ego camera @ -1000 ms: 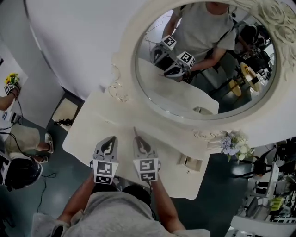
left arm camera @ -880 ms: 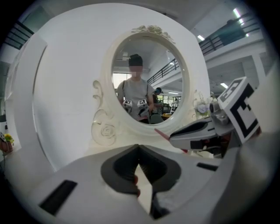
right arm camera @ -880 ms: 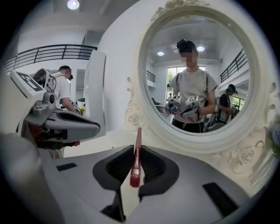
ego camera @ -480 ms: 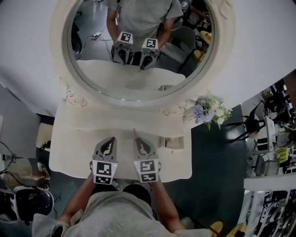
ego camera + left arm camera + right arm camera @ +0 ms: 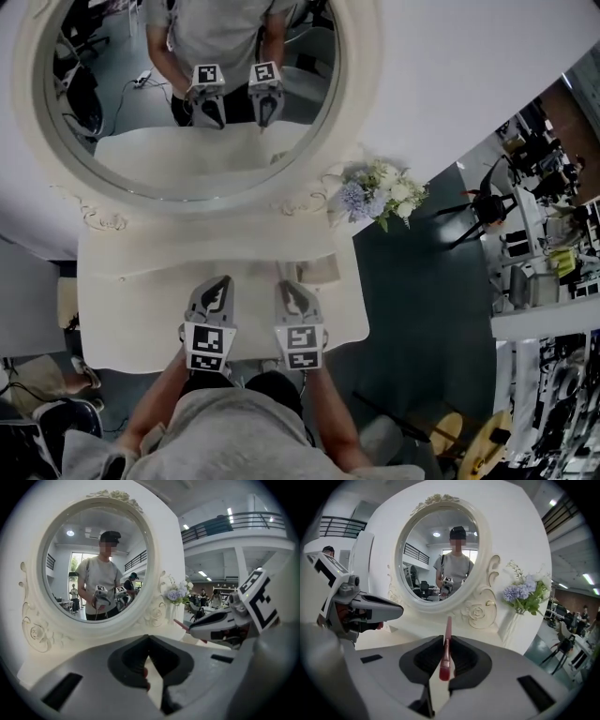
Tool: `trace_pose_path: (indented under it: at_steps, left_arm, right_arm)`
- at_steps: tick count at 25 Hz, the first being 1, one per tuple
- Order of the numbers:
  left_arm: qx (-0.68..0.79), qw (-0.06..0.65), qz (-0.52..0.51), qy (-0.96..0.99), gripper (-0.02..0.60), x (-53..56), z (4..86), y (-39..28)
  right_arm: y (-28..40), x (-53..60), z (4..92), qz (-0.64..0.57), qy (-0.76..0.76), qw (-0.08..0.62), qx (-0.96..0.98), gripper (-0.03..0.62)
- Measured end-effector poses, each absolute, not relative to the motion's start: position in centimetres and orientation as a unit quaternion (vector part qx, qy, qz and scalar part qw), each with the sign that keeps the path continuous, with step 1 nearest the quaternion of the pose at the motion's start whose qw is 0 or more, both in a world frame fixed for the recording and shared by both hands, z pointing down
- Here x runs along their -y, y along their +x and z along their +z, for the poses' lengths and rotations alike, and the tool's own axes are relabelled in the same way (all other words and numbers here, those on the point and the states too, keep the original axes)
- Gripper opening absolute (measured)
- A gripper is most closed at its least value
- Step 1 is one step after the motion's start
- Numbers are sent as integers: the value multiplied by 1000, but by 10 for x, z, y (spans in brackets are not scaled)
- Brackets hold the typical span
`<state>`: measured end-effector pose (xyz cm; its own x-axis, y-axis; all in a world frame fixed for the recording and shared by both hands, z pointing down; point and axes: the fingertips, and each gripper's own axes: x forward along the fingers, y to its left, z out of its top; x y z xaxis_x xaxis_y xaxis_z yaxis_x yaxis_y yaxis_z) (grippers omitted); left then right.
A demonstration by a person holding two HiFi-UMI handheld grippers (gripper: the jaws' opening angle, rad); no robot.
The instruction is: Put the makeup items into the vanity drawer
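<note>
Between right claw (image 5: 446, 641) jaws: pink makeup brush (image 5: 448, 627) clamped, handle protruding forward.

Smooth matt vanity top (image 5: 141, 300), glossy glass mirror (image 5: 141, 141).

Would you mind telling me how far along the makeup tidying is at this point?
Nothing looks stowed yet: no drawer shows in any view. In hand: the right tool is shut on a slim pink stick over the vanity top; the left tool is shut. Left to do: getting the stick into the drawer.
</note>
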<state>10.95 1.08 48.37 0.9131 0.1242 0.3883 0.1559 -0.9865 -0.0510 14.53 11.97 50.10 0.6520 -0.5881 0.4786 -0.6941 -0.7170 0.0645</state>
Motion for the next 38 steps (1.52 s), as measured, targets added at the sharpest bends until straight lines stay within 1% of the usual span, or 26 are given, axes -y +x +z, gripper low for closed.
trace_pose_path:
  at_steps: [12,19,26,38]
  left_arm:
    - [109,40,-219,-969,2,-76,510,149]
    - [99,32,-234,-967,2,-99,523,169]
    - [56,18,-252,-966,2,-103,540,181]
    - [-23,-4,-267,-963,2,-99,556,174]
  right_arm:
    - [186,-208,532,242,911,131,306,60]
    - [215,-233,556,250,898,162,323,60]
    - [231,-228,581,246,855,222,398,60]
    - [225,-211,614,231,748,323,532,60]
